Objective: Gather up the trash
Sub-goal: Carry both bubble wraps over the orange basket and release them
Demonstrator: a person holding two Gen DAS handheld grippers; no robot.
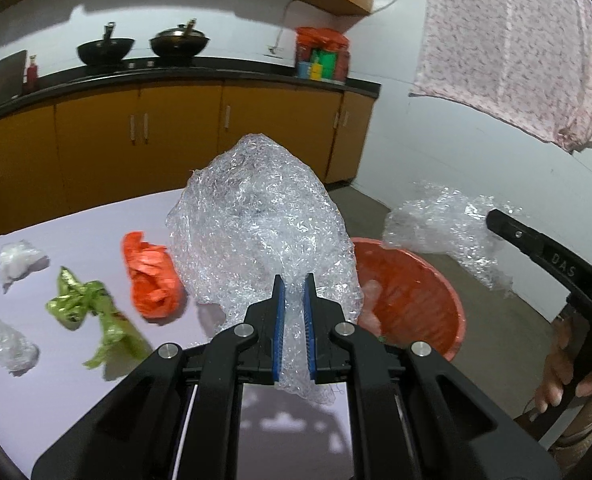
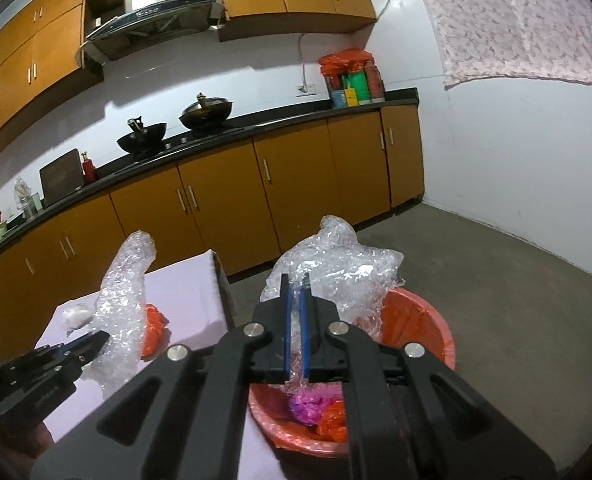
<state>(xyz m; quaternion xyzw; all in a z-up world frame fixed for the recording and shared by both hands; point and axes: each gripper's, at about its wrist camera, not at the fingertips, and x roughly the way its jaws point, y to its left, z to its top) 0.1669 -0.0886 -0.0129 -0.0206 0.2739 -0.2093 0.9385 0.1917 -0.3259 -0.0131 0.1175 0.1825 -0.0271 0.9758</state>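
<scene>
Over the red bin (image 2: 423,320) by the table (image 1: 76,220), a wad of bubble wrap (image 2: 347,268) is clamped tight in the right gripper (image 2: 295,280), not dropped yet. Another wad (image 1: 256,216) is pinched in the left gripper (image 1: 294,284), above the table edge near the bin. Some pink & orange bags (image 2: 315,412) are already binned. Left to be collected: orange bag (image 1: 150,276), green wrapper (image 1: 92,312), 2 clear bits (image 1: 20,260) (image 1: 12,346) on the table, so approx halfway imo
</scene>
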